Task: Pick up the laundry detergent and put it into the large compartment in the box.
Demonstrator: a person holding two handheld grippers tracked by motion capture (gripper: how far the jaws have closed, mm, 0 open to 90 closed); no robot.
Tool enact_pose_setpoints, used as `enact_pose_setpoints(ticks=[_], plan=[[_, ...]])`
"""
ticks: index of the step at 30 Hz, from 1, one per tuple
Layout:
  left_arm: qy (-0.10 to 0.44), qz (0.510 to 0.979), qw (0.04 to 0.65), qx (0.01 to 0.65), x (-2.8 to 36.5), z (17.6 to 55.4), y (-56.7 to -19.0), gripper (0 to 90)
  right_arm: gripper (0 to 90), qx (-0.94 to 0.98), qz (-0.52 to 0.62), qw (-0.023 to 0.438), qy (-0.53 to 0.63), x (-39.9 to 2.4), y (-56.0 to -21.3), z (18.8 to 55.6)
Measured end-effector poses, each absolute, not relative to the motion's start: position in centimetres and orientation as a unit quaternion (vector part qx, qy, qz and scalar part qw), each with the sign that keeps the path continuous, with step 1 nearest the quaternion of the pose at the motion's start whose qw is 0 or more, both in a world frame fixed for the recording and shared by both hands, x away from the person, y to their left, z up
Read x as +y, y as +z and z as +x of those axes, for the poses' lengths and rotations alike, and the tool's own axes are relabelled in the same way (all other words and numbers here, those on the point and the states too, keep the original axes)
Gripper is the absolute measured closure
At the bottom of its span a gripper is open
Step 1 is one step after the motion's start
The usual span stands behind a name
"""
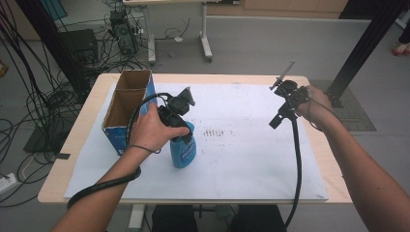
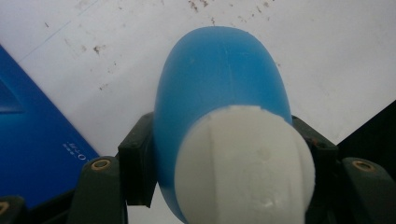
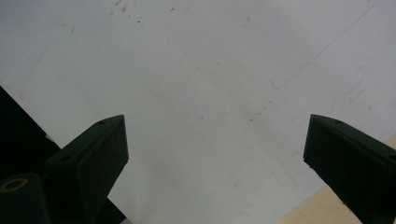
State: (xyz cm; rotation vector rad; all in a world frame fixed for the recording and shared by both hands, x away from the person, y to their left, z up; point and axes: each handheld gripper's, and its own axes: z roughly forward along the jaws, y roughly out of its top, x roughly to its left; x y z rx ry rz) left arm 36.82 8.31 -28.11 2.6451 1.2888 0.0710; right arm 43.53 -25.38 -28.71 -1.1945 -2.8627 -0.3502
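Observation:
A blue plastic bottle (image 1: 183, 151) stands upright on the white paper sheet (image 1: 251, 159), left of the middle. My left gripper (image 1: 180, 133) comes down on it from above and is shut on its upper part. In the left gripper view the bottle (image 2: 219, 70) and its white cap (image 2: 243, 168) sit between the two black jaws, and the pads (image 2: 136, 154) press its sides. My right gripper (image 1: 276, 121) hangs above the paper's right part, open. The right gripper view has the gripper (image 3: 215, 140) with its jaws wide apart over bare paper.
A blue cardboard box (image 1: 126, 104) with an open top and two compartments stands at the table's left, close beside the bottle; its blue wall (image 2: 32, 140) is near the left jaw. The wooden table edge (image 1: 333, 164) lies just right of the paper. Cables and desks are on the floor beyond.

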Motion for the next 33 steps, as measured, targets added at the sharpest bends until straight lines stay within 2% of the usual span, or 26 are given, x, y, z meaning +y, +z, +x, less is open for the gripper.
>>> enact_pose_setpoints(ticks=[33], plan=[[0.028,0.895,0.103,0.432,8.41,36.68,-28.16,37.4,6.0,-0.917,-0.383,0.009,-0.113,-25.31,-28.7,43.45]])
